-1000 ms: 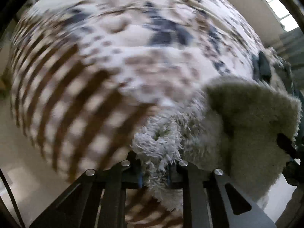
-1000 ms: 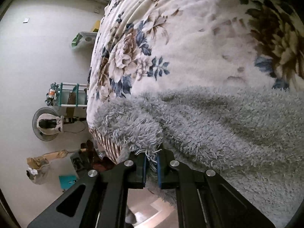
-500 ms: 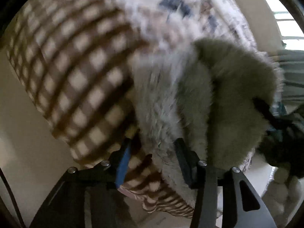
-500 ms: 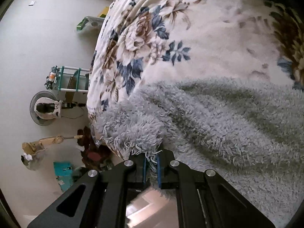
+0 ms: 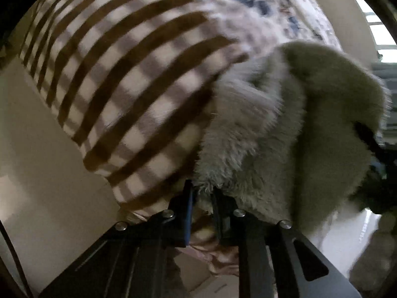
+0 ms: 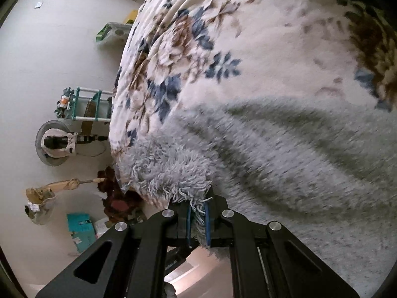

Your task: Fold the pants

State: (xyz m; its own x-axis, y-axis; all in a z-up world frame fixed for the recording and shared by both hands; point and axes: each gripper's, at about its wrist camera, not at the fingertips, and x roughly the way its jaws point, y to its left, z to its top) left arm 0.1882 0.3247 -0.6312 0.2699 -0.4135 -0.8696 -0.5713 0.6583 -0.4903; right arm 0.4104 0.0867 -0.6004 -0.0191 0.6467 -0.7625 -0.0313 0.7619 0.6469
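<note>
Item: fluffy grey pants (image 6: 285, 154), lying on a floral blanket (image 6: 260, 49) at the near edge of a bed
Left gripper (image 5: 201, 198): its jaws have just been closing, narrow now, pads pinching the near fringe of the pile; this view is blurred, so how deep the bite goes is uncertain
Right gripper (image 6: 197, 207): fingers narrow, clamped on a tuft of the shaggy hem at the near-left corner of the garment
Handling: judged soft, limp and light; long pile will compress and may slip out strand by strand; no stiffness, so unsupported spans will sag; not fragile
Where to hold: through the full fabric at hem or waistband corners, not by loose fibres alone
Bed covering: checked brown-and-white cloth (image 5: 129, 82) to the left of the pants, floral blanket further off; both are loose and could be pinched with the garment
Floor, right wrist view: fan (image 6: 55, 144), teal rack (image 6: 88, 104), teal box (image 6: 80, 227) and clutter to the left, well apart from the pants
Obstruction: none seen on the garment; the bed edge drops away just beside both grips
</note>
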